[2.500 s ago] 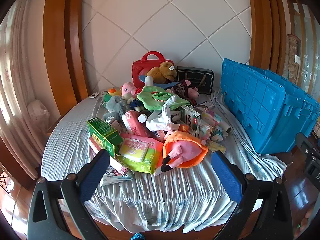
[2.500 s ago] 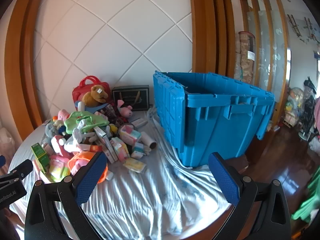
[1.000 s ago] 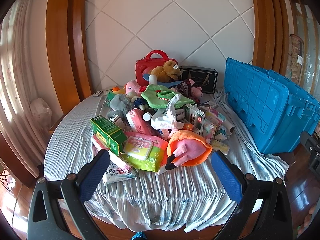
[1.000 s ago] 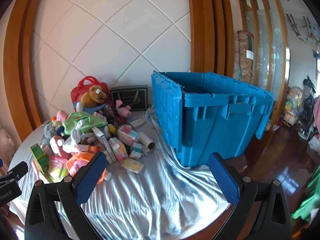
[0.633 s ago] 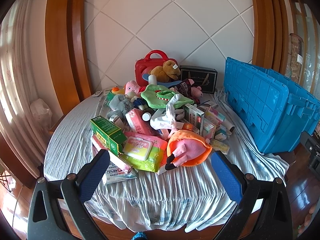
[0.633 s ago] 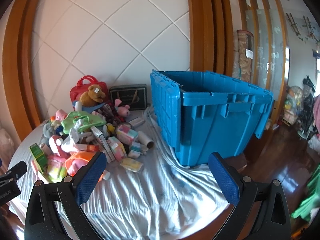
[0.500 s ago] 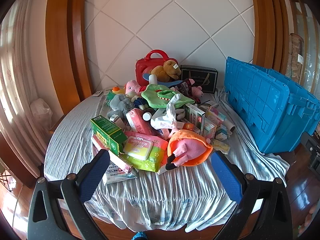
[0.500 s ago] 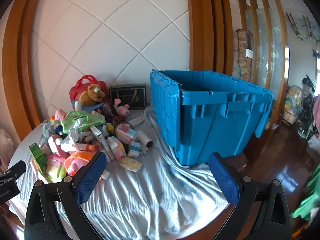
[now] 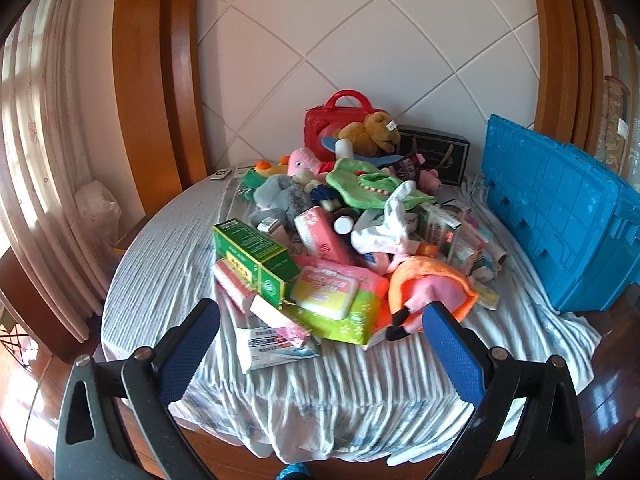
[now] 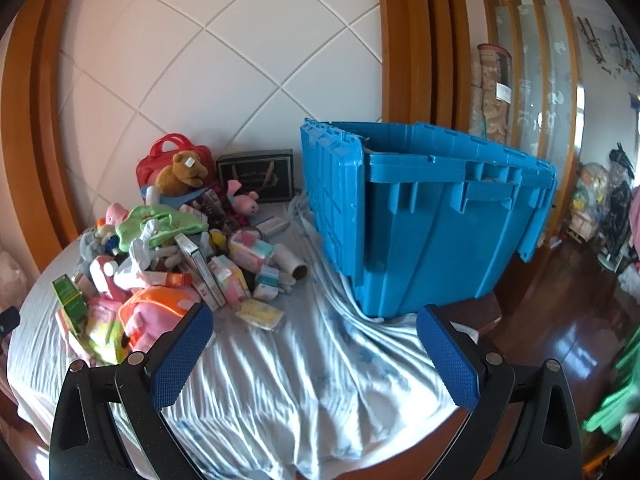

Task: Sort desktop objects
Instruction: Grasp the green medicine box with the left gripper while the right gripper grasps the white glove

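Pre-grasp, nothing picked yet. Left gripper [image 9: 320, 332] is spread wide and empty, off the near edge of the table [image 9: 160, 256], facing the pile [image 9: 344, 240]. Right gripper [image 10: 314, 334] is also wide and empty, over bare cloth [image 10: 320, 380] between the pile and the blue crate [image 10: 432, 232]. All the clutter sits in one heap left of the crate: green box [image 9: 256, 252], wipes pack [image 9: 340, 300], orange-pink plush [image 9: 428, 292], teddy [image 9: 370, 132] on a red case [image 9: 328, 120], black box [image 9: 434, 154] at the back. My read: sorting hasn't started; the next move likely means closing in on a front item, green box or plush, both exposed and near the left fingers. Boxes overlap, so pulling one may drag its neighbours. Crate interior isn't visible from either view, can't tell if it's empty. Sorting categories and other bins aren't evident. Small cartons mid-pile are too jumbled to identify, and labels aren't legible.
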The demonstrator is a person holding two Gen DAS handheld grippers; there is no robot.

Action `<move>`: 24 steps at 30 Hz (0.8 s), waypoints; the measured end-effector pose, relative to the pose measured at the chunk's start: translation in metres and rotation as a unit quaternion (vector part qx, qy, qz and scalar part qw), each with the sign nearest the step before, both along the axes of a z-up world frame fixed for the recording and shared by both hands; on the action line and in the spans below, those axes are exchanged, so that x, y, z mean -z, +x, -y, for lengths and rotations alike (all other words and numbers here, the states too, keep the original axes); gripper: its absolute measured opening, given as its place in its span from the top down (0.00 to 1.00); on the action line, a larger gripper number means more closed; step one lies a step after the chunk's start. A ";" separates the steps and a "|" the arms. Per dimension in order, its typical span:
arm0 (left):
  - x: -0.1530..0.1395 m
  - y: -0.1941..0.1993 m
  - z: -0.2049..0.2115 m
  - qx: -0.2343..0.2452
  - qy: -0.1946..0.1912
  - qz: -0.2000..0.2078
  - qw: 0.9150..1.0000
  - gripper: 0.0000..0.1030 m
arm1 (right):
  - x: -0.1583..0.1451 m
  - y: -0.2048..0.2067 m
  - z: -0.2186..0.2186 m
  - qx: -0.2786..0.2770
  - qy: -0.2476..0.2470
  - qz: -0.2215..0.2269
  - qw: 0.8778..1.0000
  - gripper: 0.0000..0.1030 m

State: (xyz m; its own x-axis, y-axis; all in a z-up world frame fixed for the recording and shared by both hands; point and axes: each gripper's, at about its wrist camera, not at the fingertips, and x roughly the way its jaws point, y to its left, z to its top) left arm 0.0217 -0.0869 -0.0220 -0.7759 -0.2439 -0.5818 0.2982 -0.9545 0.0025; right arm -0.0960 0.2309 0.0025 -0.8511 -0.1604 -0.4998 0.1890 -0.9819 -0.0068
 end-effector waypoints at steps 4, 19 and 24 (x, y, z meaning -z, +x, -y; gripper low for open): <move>0.024 -0.001 0.043 -0.063 -0.026 0.032 0.997 0.00 | 0.022 -0.024 0.015 -0.017 -0.006 0.033 0.999 0.00; 0.094 -0.069 0.139 -0.146 0.046 0.106 0.983 0.00 | 0.074 -0.084 0.132 -0.116 0.045 0.114 0.986 0.00; 0.084 -0.117 0.178 -0.189 0.079 0.109 0.973 0.00 | 0.070 -0.119 0.160 -0.116 0.048 0.123 0.984 0.00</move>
